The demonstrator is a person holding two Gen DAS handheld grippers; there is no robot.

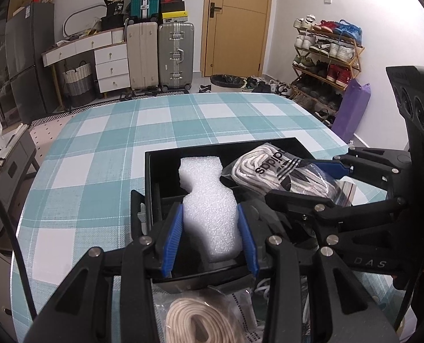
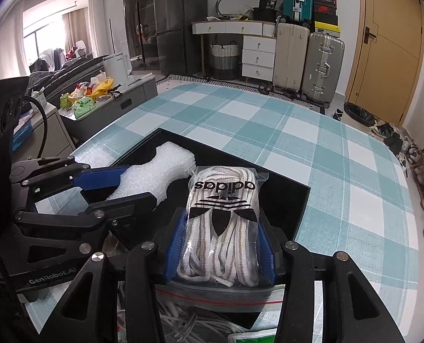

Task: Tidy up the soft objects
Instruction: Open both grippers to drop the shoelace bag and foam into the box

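Soft objects here are a white foam block [image 1: 209, 205] and a clear zip bag of striped laces [image 2: 222, 223], both held over a black box [image 1: 166, 171] sitting on the checked tablecloth [image 1: 97, 143].

From largest down: the tablecloth fills the middle of both views. The box lies at lower centre of the left wrist view. Inside it, the foam block stands at centre and the lace bag sits to its right. More bagged cream laces [image 1: 194, 320] lie at the bottom edge, outside the box.

Risks, as I judge them: the foam is light and springy, so a sudden release could let it tip or hop over the box wall. The slick bag could slide between the pads, or land on the foam instead of beside it, since the two items crowd the same space.

Left gripper [image 1: 210, 238] is partly closed, its blue pads pressing both sides of the foam's wide lower half. Right gripper [image 2: 220, 251] is likewise clamped on the lace bag at its near end.
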